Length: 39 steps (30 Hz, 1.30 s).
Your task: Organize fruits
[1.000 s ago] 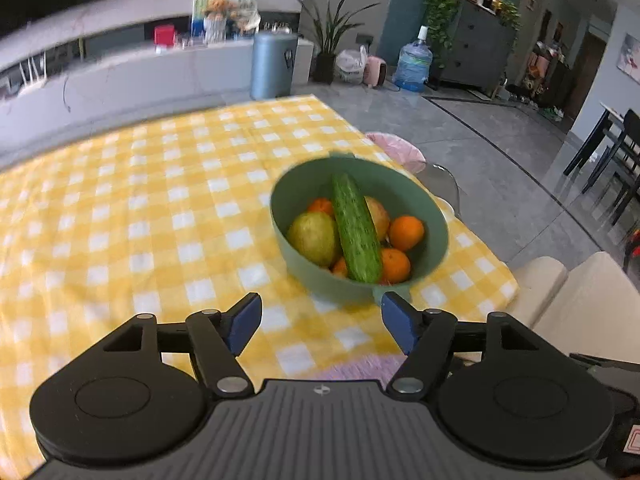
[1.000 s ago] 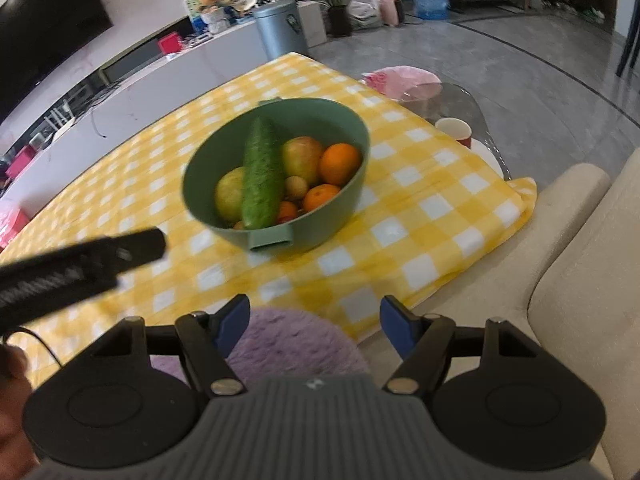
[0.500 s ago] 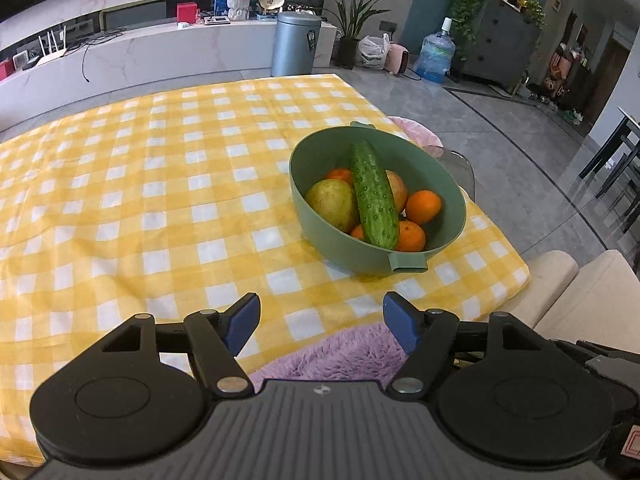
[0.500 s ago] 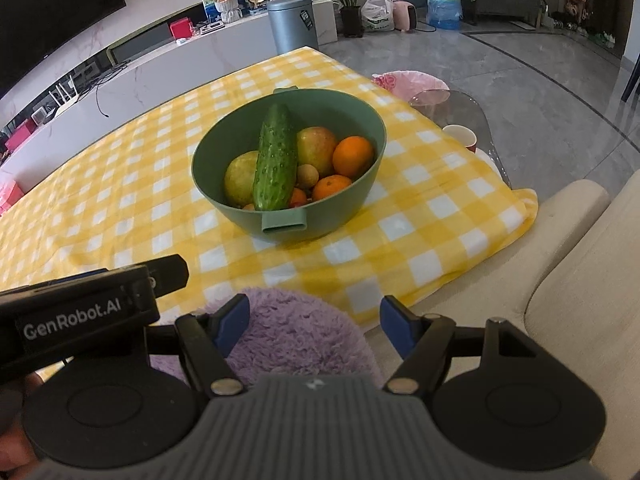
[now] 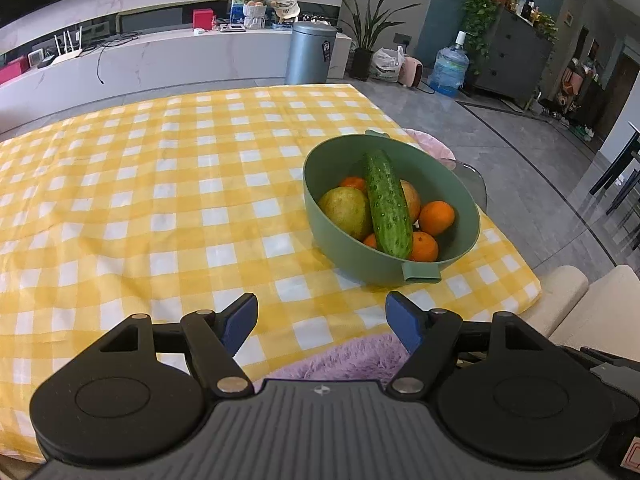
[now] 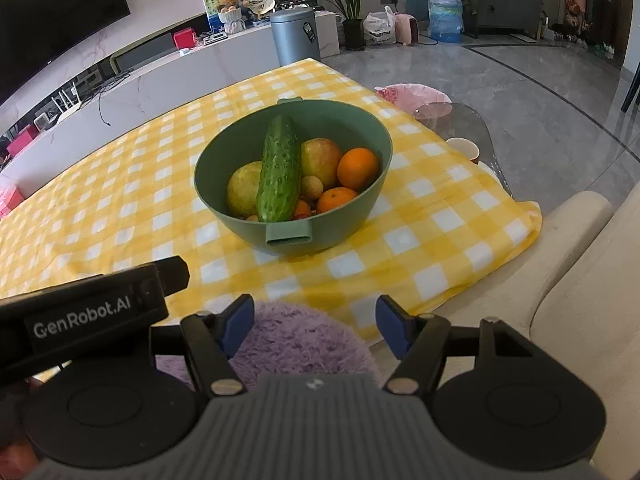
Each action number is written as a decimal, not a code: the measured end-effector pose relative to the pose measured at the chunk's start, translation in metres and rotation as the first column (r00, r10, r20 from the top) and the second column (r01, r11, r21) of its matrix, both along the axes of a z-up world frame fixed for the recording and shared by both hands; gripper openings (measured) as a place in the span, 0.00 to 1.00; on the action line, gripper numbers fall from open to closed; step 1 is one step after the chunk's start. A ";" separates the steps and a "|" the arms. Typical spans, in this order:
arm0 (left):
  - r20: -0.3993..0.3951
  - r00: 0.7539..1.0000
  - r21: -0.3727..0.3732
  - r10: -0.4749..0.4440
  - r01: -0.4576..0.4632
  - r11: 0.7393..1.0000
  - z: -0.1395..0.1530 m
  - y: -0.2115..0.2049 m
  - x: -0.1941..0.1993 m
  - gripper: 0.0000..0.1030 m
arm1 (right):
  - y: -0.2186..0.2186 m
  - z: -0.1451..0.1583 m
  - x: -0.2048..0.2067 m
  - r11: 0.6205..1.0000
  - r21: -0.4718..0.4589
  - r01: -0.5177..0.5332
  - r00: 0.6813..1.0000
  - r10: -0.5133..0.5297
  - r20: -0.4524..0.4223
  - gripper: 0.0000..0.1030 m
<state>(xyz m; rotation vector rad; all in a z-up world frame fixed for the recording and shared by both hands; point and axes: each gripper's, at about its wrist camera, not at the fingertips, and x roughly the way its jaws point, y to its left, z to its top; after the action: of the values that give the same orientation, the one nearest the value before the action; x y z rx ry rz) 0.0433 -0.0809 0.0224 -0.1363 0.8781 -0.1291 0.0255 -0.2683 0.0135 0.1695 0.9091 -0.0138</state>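
A green bowl stands near the right end of a yellow checked tablecloth. Across its fruit lies a cucumber, over a pear, an apple and several oranges. My left gripper hovers short of the bowl, jaws opening, nothing between them. My right gripper is also short of the bowl, jaws closing on nothing.
A purple fluffy cushion sits at the table's near edge. A beige sofa is on the right. A glass side table with a paper cup and a pink bin stand beyond the cloth's right edge.
Both views have steadied and pulled back slightly, so the bowl sits a little farther from the fingers. The left gripper's body has come further into the right wrist view.
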 end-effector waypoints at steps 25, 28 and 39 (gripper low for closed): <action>-0.008 1.000 -0.014 -0.014 0.013 1.000 -0.005 -0.001 -0.002 0.83 | 0.001 -0.004 0.000 0.999 -0.009 -0.036 0.999 0.036 -0.008 0.63; -0.006 1.000 -0.016 -0.012 0.012 1.000 -0.005 -0.001 -0.002 0.84 | 0.000 -0.005 -0.001 0.999 -0.008 -0.039 0.999 0.039 -0.006 0.63; -0.001 1.000 -0.022 -0.001 0.001 1.000 -0.007 -0.003 -0.002 0.84 | 0.003 -0.005 -0.002 0.998 -0.023 -0.051 0.999 0.051 0.000 0.63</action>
<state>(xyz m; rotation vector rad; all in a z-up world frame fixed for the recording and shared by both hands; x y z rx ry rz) 0.0408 -0.0842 0.0153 -0.1563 0.8779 -0.1397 0.0236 -0.2657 0.0085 0.1245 0.9123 0.0230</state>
